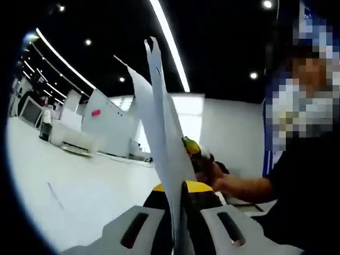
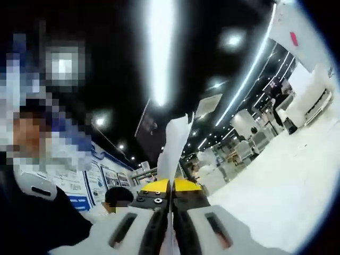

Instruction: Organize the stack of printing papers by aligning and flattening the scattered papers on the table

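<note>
Papers (image 1: 159,133) stand upright, pinched by left tool (image 1: 178,212) and right tool (image 2: 171,212), both raised.

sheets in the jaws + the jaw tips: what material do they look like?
Sheets: thin white matte paper, by the look; they stand edge-on, several layered, with curled, uneven top edges. In the right gripper view the sheets flop at the top.

Jaw tips: yellow over black, probably moulded plastic or rubber; smooth, slightly glossy. The light grey jaw bodies look like matte plastic, with slots.
</note>
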A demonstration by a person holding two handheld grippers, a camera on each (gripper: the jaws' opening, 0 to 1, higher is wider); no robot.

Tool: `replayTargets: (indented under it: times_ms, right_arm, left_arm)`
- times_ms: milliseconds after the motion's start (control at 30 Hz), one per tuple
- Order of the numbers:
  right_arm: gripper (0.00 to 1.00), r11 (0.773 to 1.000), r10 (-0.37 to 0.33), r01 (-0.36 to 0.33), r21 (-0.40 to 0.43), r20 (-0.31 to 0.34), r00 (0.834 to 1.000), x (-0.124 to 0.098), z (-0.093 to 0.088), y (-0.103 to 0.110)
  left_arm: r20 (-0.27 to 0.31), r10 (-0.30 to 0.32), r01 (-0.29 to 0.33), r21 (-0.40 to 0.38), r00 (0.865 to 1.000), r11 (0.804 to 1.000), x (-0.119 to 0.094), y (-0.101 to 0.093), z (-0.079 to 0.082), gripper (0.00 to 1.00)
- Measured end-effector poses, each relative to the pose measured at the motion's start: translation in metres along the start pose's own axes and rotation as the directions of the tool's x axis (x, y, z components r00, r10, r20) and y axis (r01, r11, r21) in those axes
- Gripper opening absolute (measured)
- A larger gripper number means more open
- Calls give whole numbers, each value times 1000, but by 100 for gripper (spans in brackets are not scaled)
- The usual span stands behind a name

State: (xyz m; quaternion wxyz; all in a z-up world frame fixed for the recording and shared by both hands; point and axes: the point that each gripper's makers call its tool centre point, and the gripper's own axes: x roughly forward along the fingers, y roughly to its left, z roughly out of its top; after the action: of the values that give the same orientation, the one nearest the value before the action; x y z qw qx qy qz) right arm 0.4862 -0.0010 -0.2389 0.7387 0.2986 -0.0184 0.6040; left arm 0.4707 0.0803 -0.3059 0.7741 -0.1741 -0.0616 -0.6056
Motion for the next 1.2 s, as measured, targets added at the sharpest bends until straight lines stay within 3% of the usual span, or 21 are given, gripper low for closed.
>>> replayTargets:
  times_ms: [167,367,433,567,900,1033,1200]
  right_arm:
    - [0,1000,-9,8,-17,-69,998,6,5,-3]
    - [0,996,-31,9,-91,-248,968,15,3,-2]
    - [0,995,-33,7,-103,-254,967,21,8,0]
    - [0,987,-28,-23,-156,-317,948,28,8,0]
    - [0,981,12,-80,-175,-362,932,34,11,-3]
    - [0,980,15,-93,-178,-399,917,33,2,-4]
    - [0,976,7,-93,-197,-399,917,33,2,-4]
  left_arm:
    - [3,-8,8,-24,1000,1000,0,-2,0,9]
    - [14,-8,9,-59,1000,998,-1,-2,2,13]
    - [18,-9,11,-67,1000,998,-1,-2,3,14]
    - [16,-3,4,-68,1000,998,-1,0,2,11]
    - [9,-3,3,-89,1000,996,-3,0,1,8]
    - [13,-7,8,-99,1000,995,-2,-2,1,7]
    - [2,-2,2,-46,1000,999,-2,-3,0,5]
